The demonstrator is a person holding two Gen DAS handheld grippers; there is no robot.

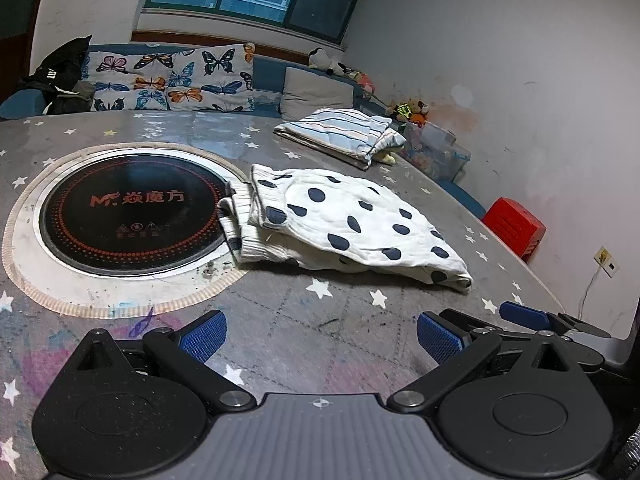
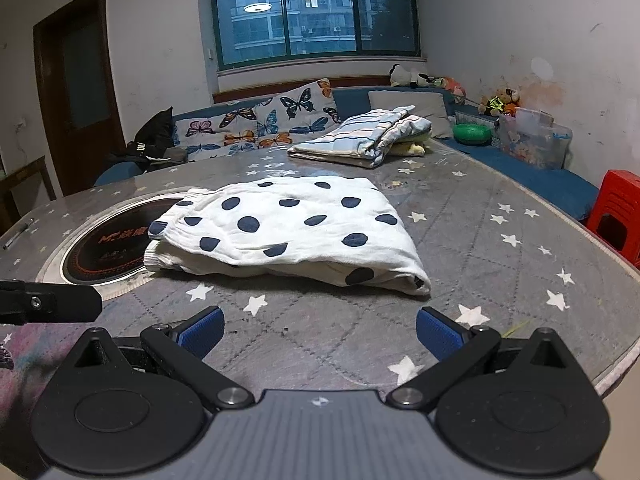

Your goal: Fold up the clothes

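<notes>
Ahead of us the round table (image 2: 480,240) carries a folded spotted garment (image 2: 288,228) beside the cooktop (image 1: 128,216), a striped folded pile (image 2: 360,136) farther back; our left tongs (image 1: 320,336) and right tongs (image 2: 318,332) hover spread, empty.

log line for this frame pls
left hand-held gripper: open, empty | right hand-held gripper: open, empty | polka-dot garment: folded on table | striped garment: folded behind
</notes>
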